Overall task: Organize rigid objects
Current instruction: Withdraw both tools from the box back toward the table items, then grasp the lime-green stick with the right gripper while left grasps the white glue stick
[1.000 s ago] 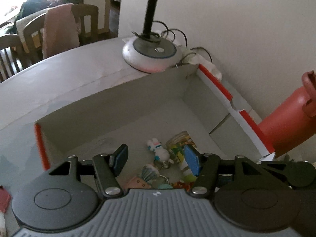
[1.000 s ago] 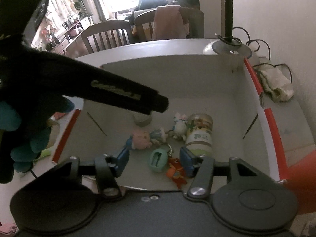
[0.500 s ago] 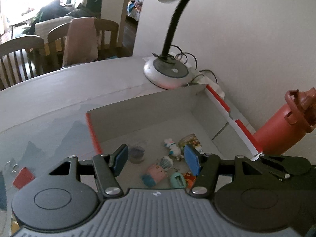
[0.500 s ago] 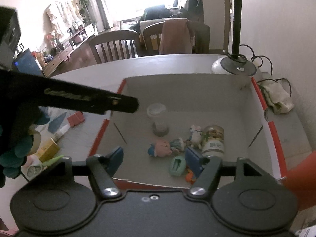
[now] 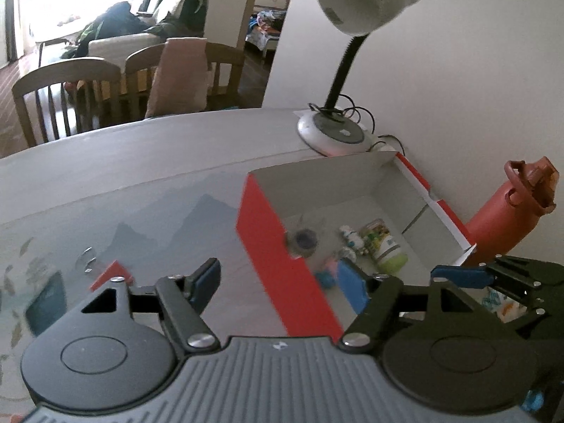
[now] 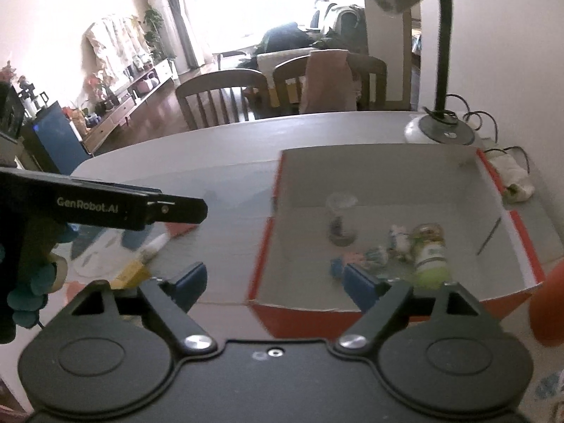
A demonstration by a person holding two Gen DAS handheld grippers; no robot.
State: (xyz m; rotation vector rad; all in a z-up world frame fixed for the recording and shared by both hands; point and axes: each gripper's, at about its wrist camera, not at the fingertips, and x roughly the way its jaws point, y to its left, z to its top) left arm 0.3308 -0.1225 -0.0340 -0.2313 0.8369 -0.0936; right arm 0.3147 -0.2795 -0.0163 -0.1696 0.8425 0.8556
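Note:
A red cardboard box [image 5: 282, 264] [image 6: 500, 194] with a grey inside stands on the table. In it are a clear cup [image 6: 340, 222] [image 5: 302, 241], a green-capped jar [image 6: 431, 250] [image 5: 386, 245], a small white figure [image 6: 400, 238] and other small toys. My left gripper [image 5: 282, 282] is open and empty, held above the box's left wall. My right gripper [image 6: 273, 285] is open and empty, near the box's front left corner. The other gripper shows at the left of the right wrist view [image 6: 105, 204].
A desk lamp [image 5: 335, 130] [image 6: 440, 130] stands behind the box. A red bottle [image 5: 507, 211] stands right of it. On the table left of the box lie a red block [image 5: 109, 275], a white tube [image 6: 153, 245], a yellow box [image 6: 132, 273] and a metal ring [image 5: 86, 255]. Chairs stand behind.
Both grippers have pulled back and up from inside the box and shifted left, so more of the table and the box's outside walls show. Both stay open and empty.

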